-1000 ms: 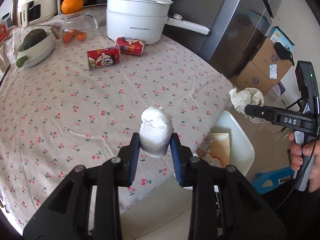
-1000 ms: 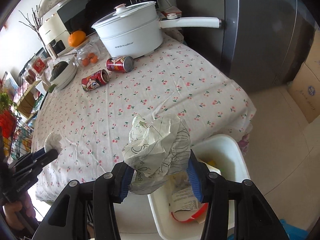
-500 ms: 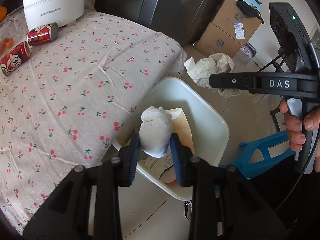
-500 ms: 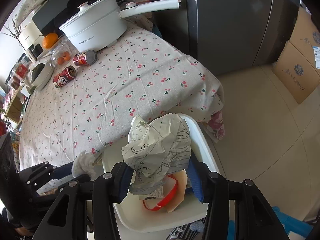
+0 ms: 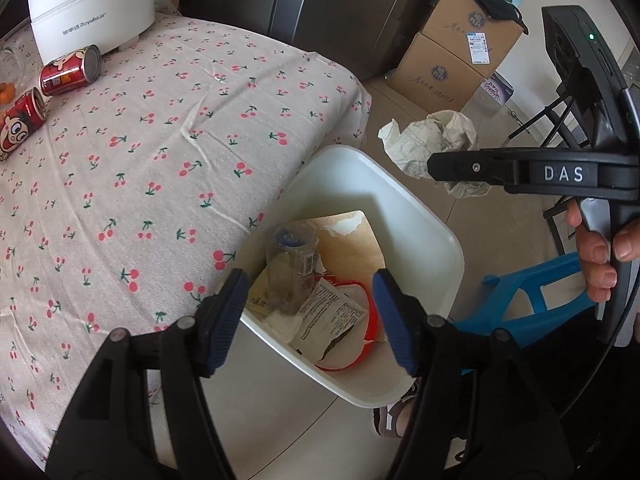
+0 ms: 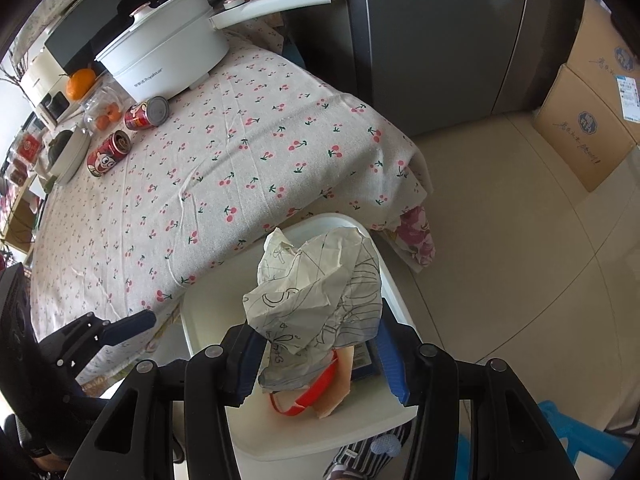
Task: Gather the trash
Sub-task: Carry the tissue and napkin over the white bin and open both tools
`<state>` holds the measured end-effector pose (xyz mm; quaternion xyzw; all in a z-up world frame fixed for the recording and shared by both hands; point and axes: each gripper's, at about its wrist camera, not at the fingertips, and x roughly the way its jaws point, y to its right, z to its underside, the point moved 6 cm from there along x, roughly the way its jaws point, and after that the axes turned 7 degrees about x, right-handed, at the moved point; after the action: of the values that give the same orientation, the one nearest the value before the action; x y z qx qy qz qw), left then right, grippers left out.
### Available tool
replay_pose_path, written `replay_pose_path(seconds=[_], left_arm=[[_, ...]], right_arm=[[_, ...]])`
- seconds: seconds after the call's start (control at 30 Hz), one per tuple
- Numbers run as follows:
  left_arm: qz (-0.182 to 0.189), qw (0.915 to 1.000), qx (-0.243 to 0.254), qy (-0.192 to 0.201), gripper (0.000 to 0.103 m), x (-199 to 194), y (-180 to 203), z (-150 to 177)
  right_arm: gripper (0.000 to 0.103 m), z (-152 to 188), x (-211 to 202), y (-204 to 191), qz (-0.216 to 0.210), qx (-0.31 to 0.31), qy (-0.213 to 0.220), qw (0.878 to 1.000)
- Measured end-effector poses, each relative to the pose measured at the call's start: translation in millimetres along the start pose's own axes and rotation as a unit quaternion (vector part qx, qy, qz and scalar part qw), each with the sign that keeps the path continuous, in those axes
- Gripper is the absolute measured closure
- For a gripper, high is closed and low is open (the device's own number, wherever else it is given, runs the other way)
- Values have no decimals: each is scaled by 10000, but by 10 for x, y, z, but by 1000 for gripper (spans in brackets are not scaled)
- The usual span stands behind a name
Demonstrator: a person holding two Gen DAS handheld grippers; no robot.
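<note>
Now the left tool (image 5: 310, 316) is opening, empty, over the bin (image 5: 420, 216); the right tool (image 6: 316, 354), at 3 o'clock, clamps crumpled paper (image 6: 320, 292).

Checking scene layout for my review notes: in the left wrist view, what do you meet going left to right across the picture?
Two red cans → cherry-print tablecloth → white bin holding trash → crumpled paper in the right gripper → the hand holding that gripper.
</note>
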<state>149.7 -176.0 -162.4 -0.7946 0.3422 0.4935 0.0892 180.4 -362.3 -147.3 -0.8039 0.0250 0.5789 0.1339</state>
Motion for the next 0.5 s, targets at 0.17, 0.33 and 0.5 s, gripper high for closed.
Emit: replay_pose_path(seconds=[0.17, 0.33, 0.5], left_arm=[[-246, 9996, -60, 122, 23, -205, -155, 21], [-441, 9986, -244, 152, 20, -348, -369, 86], [-590, 9973, -413, 171, 18, -474, -562, 169]], right_arm=[[51, 47, 81, -25, 123, -100, -153, 9998], [50, 104, 186, -38, 222, -135, -364, 9990], [46, 117, 237, -45, 274, -120, -461, 9985]])
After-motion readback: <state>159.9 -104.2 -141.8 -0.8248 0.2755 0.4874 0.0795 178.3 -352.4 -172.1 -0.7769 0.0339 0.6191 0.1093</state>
